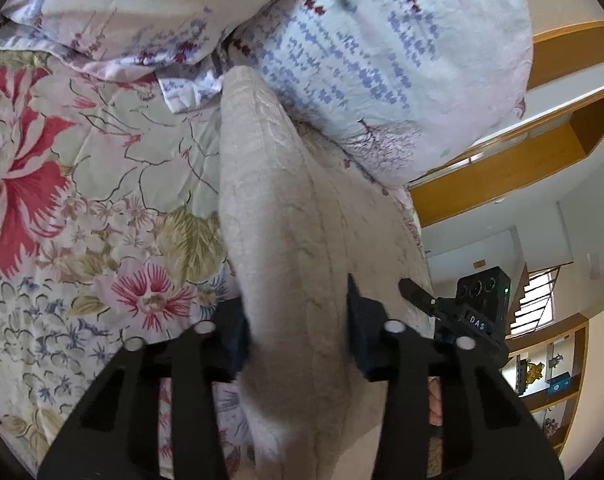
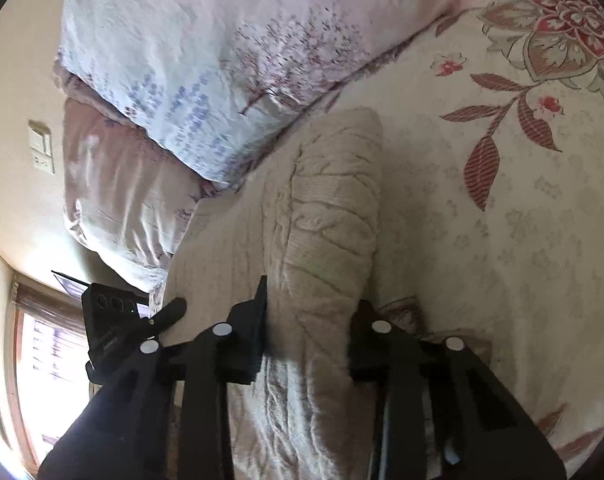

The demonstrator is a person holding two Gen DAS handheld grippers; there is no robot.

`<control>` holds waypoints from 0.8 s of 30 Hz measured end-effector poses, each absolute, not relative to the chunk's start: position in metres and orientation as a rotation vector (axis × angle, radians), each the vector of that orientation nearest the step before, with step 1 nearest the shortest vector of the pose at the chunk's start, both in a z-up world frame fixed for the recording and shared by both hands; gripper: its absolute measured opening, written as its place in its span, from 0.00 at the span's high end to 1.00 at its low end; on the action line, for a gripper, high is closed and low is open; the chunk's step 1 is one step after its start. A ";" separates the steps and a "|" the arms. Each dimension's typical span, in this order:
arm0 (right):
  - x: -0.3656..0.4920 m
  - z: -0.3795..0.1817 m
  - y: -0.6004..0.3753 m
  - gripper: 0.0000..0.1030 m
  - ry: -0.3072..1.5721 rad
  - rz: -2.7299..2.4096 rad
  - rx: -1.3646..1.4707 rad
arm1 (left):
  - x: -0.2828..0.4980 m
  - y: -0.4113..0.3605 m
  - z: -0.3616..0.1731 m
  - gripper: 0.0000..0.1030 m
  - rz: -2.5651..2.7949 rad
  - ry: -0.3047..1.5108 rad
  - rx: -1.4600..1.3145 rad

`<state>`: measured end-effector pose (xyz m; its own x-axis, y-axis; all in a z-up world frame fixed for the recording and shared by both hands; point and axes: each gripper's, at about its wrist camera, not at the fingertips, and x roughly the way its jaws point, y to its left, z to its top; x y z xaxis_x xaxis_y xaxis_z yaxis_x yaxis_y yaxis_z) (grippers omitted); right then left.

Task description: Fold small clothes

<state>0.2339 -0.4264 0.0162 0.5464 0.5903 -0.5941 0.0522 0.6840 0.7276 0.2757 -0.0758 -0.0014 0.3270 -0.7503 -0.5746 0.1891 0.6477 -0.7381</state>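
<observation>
A cream cable-knit sweater lies on a floral bedspread. In the left wrist view my left gripper has its jaws on either side of a raised fold of the sweater and grips it. In the right wrist view the sweater runs up between the jaws of my right gripper, which grips another thick fold. The other gripper shows at the edge of each view, the right one and the left one. The fabric hides the inner faces of the jaws.
Large pillows in pale blue and pink print lie right behind the sweater. The bedspread spreads out to the side. Wooden shelving and a window lie beyond the bed edge.
</observation>
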 end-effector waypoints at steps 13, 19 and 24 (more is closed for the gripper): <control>0.206 0.053 -0.325 0.78 0.833 0.473 0.690 | 0.232 0.004 0.049 0.67 -0.708 0.989 -0.619; 0.230 0.037 -0.255 0.78 0.881 0.479 0.526 | 0.231 0.080 0.039 0.64 -0.574 0.942 -0.670; 0.251 0.004 -0.244 0.69 1.020 0.439 0.559 | 0.243 0.109 -0.007 0.56 -0.443 1.023 -0.750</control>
